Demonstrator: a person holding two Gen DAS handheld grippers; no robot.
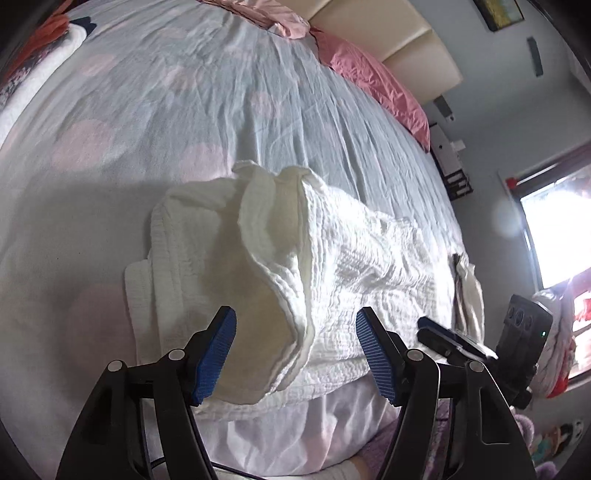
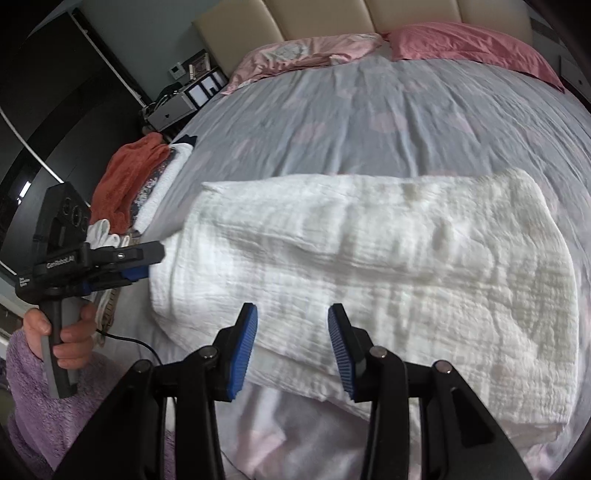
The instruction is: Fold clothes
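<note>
While the white textured cloth [image 1: 332, 266] is lying near the front edge of the bed [image 1: 184, 110], on its pale sheet with faint pink spots, the left gripper [image 1: 295, 350] is hovering just over the cloth's near edge with its jaws spread wide. A loose, raised fold of the cloth is sitting in the gap between the blue pads [image 1: 218, 354] in the left wrist view, but neither pad is pressing on it. Seen from the right wrist, the cloth [image 2: 369, 258] is lying as a broad, roughly folded rectangle across the bed [image 2: 369, 110], and the right gripper [image 2: 291, 347] is pointing down at its near edge with its jaws partly spread and nothing pinched; the cloth is showing below and beyond the gap between them. At the left of that view, a hand [image 2: 62, 332] in a fluffy lilac sleeve [image 2: 44, 406] is gripping the handle of the left gripper [image 2: 147, 266], whose tips are sitting beside the cloth's left end. Behind it, an orange towel [image 2: 129, 173] is resting on a stack of clothes at the bed's edge, and pink pillows [image 2: 461, 40] are lying against the padded headboard [image 2: 332, 14].
</note>
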